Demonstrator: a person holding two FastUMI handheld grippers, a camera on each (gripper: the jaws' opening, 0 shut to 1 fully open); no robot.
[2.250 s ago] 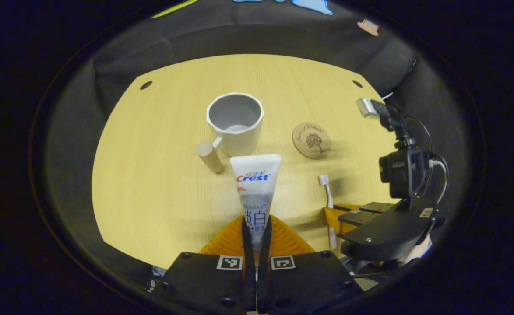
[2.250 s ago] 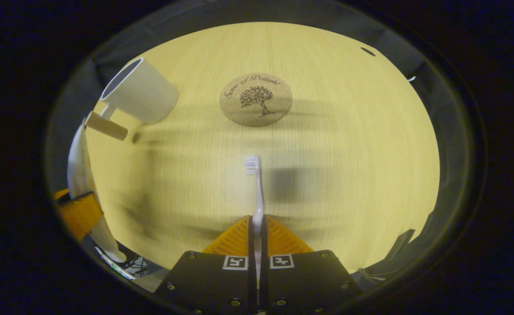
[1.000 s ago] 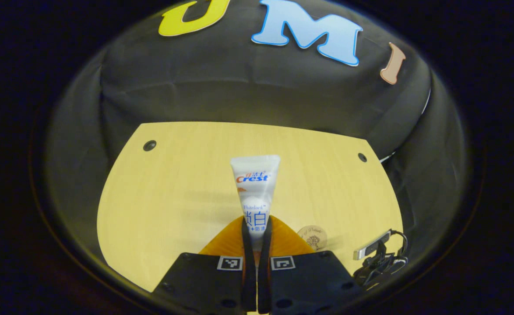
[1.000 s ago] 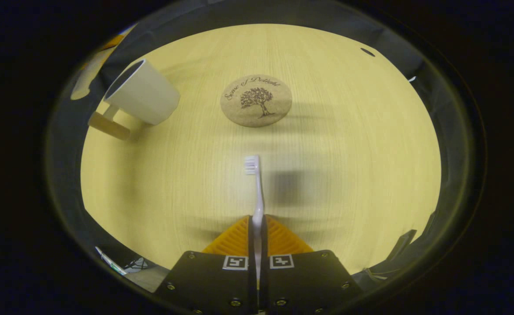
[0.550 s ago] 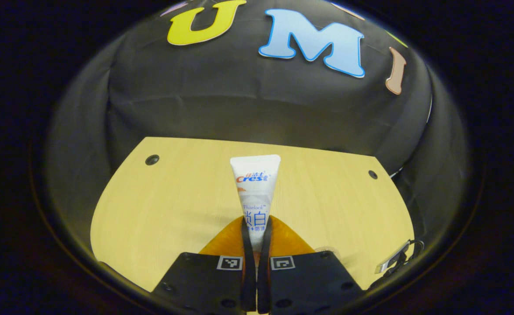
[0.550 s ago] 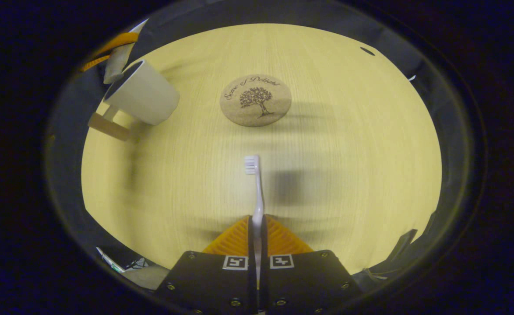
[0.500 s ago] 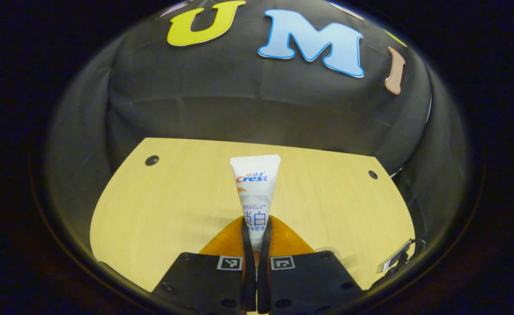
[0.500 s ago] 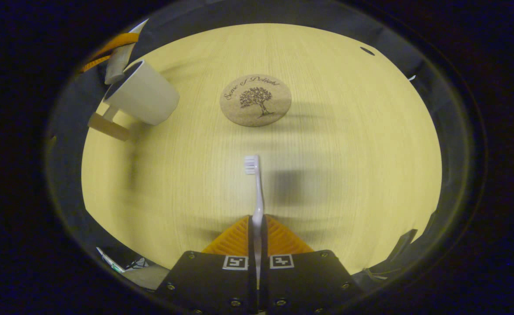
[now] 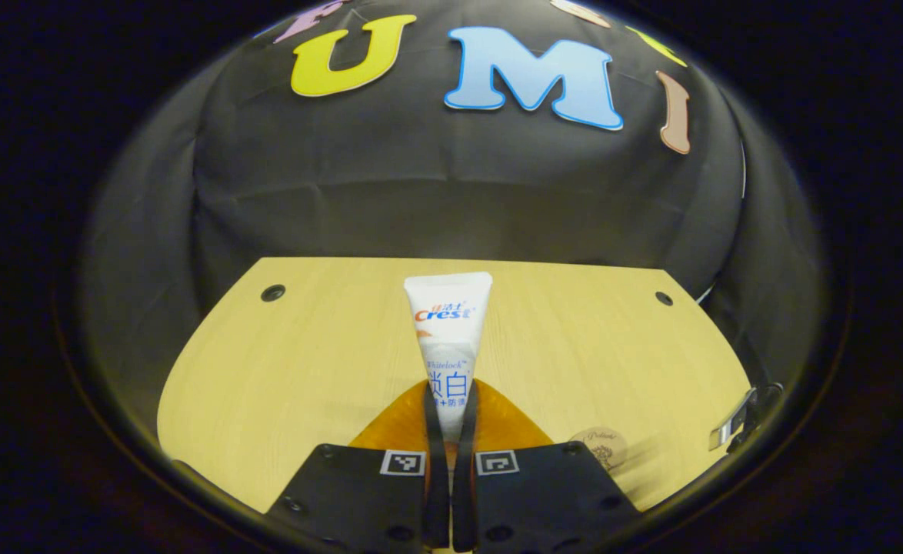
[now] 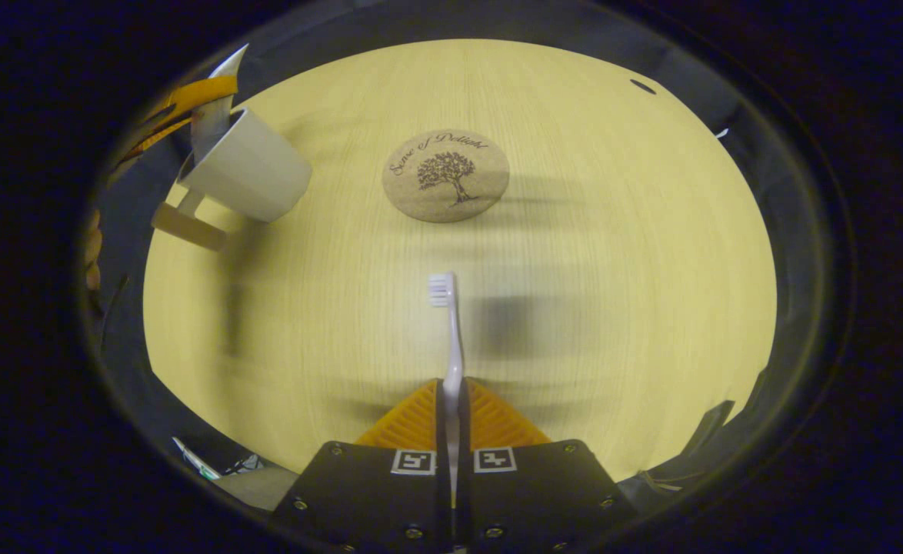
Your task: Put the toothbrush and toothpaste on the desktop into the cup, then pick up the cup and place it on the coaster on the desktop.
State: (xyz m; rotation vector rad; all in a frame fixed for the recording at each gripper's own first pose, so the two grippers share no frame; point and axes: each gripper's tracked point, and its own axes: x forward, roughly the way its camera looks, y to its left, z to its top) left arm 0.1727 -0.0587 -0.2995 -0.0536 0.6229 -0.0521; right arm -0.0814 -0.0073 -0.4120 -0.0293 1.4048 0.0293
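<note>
— Since the whole job sits on the table (image 10: 613, 231), start there: what is it like?

— Pale wood-grain laminate, flat and smooth, rounded at the corners. On it stands the cup (image 10: 248, 173), a matte white faceted mug with a cylindrical wooden handle. Near it, clearly apart, lies the coaster (image 10: 445, 175), a round cork disc with a tree printed on it.

— And the left gripper (image 9: 449, 408)?

— Its fingers pinch the toothpaste (image 9: 448, 338), a soft white plastic tube, flat and wide at the crimped end, which points forward and away from the fingers. In the right gripper view the tube's lower end seems to dip into the cup's mouth, though that edge is too warped to be sure.

— The right gripper (image 10: 451, 400)?

— Its fingers are closed on the toothbrush (image 10: 448, 331), a slim, hard white stick with a small bristle head, held above the table, well short of the cup.

— What could go wrong?

— I'd judge the tube could catch the rim and tip the light cup, since the left camera looks over the far table edge, not down into the mug. If it is let go too high, the tube may bounce out. The thin toothbrush could also swivel between the fingers and miss the opening.
</note>
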